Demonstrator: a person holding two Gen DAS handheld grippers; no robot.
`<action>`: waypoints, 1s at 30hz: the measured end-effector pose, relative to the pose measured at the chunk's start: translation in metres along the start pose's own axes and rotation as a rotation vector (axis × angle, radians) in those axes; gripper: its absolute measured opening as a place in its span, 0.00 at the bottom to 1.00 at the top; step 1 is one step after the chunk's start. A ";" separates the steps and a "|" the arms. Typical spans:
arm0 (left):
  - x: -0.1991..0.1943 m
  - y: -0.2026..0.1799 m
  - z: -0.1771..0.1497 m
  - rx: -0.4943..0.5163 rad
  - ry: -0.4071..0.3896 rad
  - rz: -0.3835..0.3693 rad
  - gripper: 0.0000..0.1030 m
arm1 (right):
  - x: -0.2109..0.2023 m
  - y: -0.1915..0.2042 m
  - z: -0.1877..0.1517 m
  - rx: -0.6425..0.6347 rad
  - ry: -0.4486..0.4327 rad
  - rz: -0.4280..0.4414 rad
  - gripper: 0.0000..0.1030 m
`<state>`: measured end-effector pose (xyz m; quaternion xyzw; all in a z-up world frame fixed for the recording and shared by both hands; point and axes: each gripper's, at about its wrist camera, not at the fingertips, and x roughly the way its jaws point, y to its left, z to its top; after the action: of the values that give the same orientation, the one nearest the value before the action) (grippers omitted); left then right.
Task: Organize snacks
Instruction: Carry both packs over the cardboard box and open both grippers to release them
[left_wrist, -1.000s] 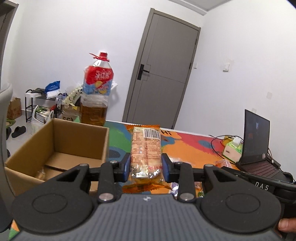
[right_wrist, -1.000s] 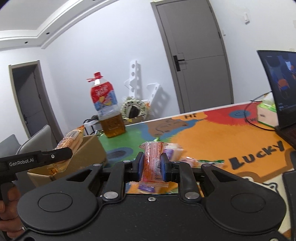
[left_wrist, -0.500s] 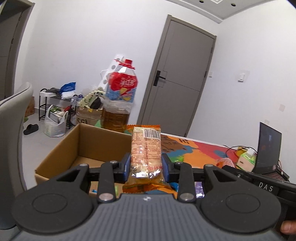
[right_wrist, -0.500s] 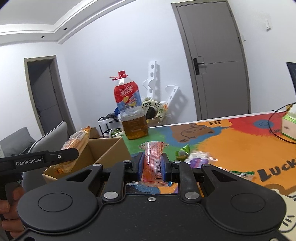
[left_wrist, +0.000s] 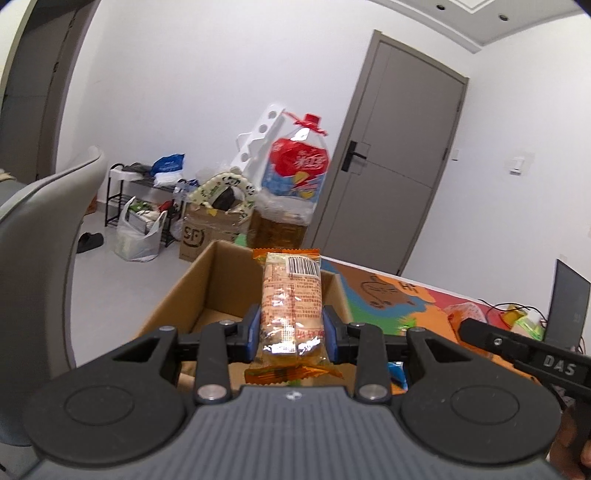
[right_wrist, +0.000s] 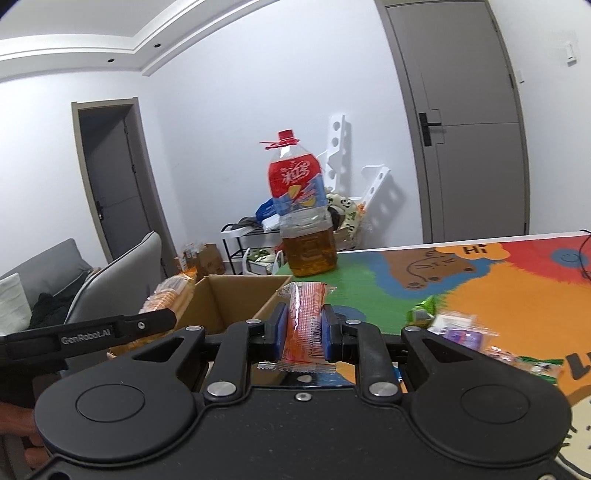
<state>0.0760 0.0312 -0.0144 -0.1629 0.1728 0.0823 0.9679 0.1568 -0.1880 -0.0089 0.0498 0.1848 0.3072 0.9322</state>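
The orange-wrapped snack pack (left_wrist: 291, 306), clenched lengthwise in the left claw (left_wrist: 291, 328), has swung from over the colourful desk (right_wrist: 498, 295) to hang above the open cardboard box (left_wrist: 221, 280), so dropping it in looks like the next step. The right claw (right_wrist: 303, 332), gripping a slimmer red-orange packet (right_wrist: 305, 317), has also drawn nearer the box's right wall. More loose snacks (right_wrist: 458, 332) wait on the desk, and the big tea bottle (right_wrist: 304, 221) stands just behind the box, close to any overshoot.
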 end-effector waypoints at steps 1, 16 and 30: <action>0.003 0.003 0.000 -0.007 0.005 0.007 0.32 | 0.002 0.002 0.000 -0.003 0.003 0.002 0.20; -0.002 0.032 0.003 -0.056 0.014 0.027 0.37 | 0.032 0.035 0.002 -0.039 0.042 0.043 0.20; -0.023 0.054 0.016 -0.093 -0.013 0.063 0.37 | 0.059 0.082 0.010 -0.072 0.061 0.175 0.21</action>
<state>0.0481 0.0842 -0.0076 -0.2013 0.1674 0.1219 0.9574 0.1594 -0.0868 -0.0016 0.0229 0.1967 0.3954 0.8969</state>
